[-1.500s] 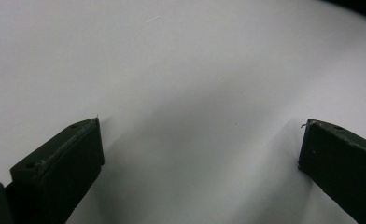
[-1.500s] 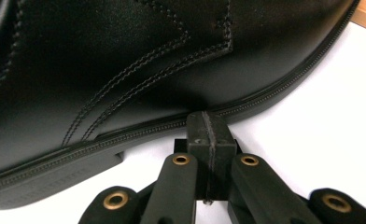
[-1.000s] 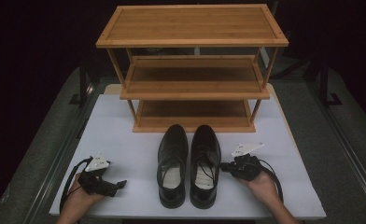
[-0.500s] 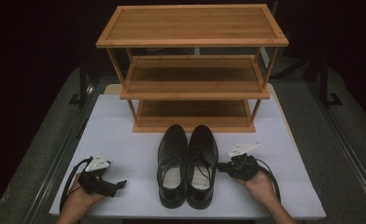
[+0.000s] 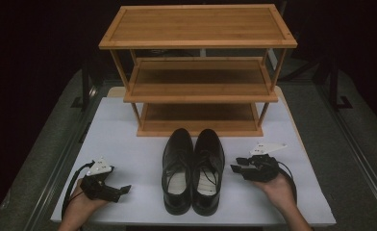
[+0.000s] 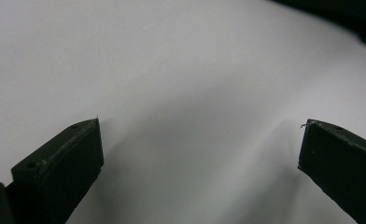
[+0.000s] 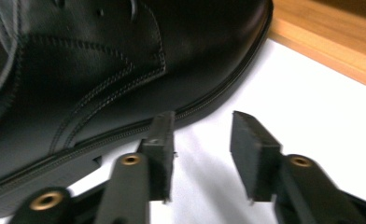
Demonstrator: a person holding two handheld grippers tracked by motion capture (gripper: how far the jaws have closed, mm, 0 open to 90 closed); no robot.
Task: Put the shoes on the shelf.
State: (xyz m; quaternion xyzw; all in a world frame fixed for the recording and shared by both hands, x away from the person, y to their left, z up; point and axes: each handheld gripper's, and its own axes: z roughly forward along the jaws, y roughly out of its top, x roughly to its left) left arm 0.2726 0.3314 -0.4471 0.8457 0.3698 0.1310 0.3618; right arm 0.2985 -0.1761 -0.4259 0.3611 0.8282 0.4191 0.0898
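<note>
Closest to the near edge of the white surface [image 5: 129, 144], the person's two hands each rest with a gripper pointing inward. The left gripper [image 5: 121, 190] sits low at the near left corner, its jaws spread wide with bare white surface between them, well apart from everything else. The right gripper [image 5: 235, 168] lies just beside the outer flank of the right shoe [image 5: 207, 171]; its jaws have just been opening and now stand parted with nothing between them, one tip close against the sole's edge in the right gripper view, though I cannot tell whether it touches. The right shoe and the left shoe [image 5: 178, 168], both black lace-ups, stand side by side in the middle, pressed together, toes pointing away. Just past their toes stands a wooden shoe rack [image 5: 198, 86] with three shelves, its bottom shelf right in front of the toes. All three shelves look bare. Beyond the rack the room falls off into darkness.
</note>
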